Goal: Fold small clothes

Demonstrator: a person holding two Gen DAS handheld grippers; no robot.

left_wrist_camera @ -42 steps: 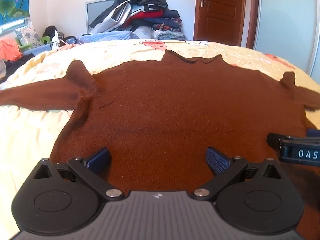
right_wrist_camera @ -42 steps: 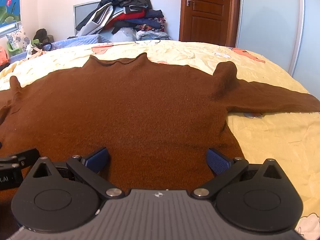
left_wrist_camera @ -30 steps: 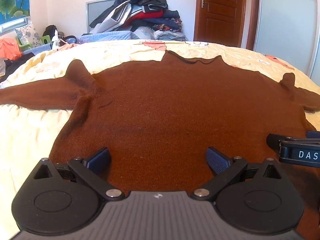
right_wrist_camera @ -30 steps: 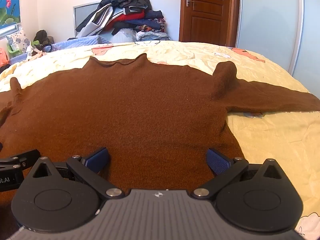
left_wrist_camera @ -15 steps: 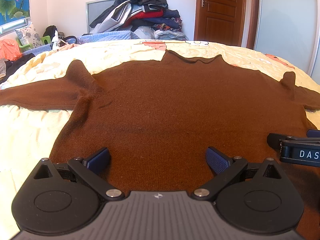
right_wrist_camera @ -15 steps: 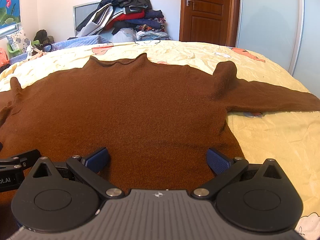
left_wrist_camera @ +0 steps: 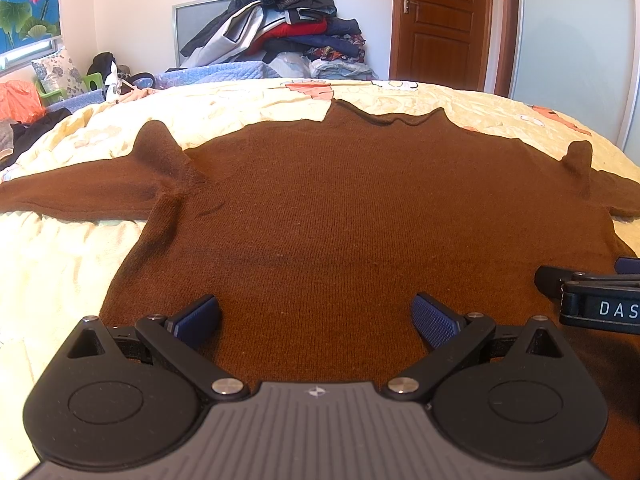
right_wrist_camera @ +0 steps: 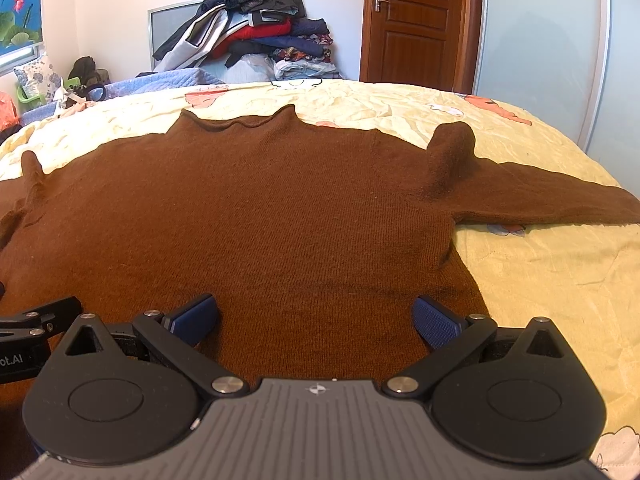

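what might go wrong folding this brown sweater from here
Both tools, the left tool and the right tool, hang open over the hem of the brown sweater, side by side. Closing there may pinch the yellow bedsheet along with the knit. Both shoulders stand up in bumps, so a fold could trap lumps. The sleeves lie spread wide; lifting the hem first may drag them crooked.

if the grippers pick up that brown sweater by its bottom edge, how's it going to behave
The brown sweater is likely floppy: it lies flat on the bed and should drape and sag. Its spread sleeves would probably trail. The knit looks fuzzy, so it likely won't slip.
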